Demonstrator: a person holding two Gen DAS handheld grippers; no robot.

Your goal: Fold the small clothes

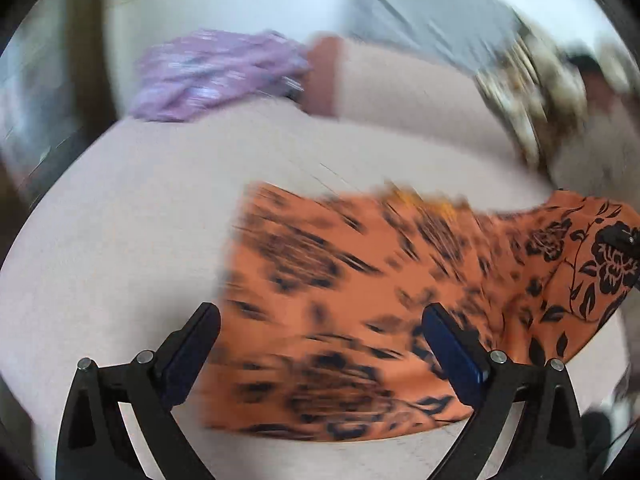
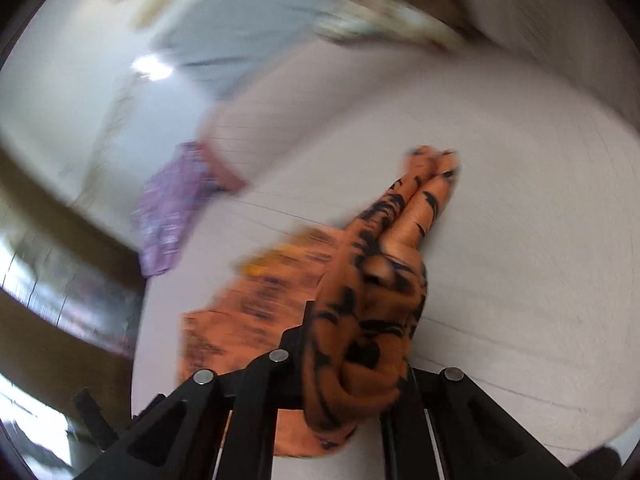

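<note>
An orange cloth with black flowers is spread on a pale bed. In the left view, the left hand-held gripper is seen with its fingers wide apart, and nothing is held between them; the cloth lies under and between them. In the right view, the right hand-held gripper is closed tight on a bunched part of the cloth, which is squeezed into a thick roll that sticks out past the fingers. The rest of the cloth is seen lying flat on the bed to the left. A purple cloth is seen farther off, near the bed's edge, well apart from the orange one. Both views are blurred.
</note>
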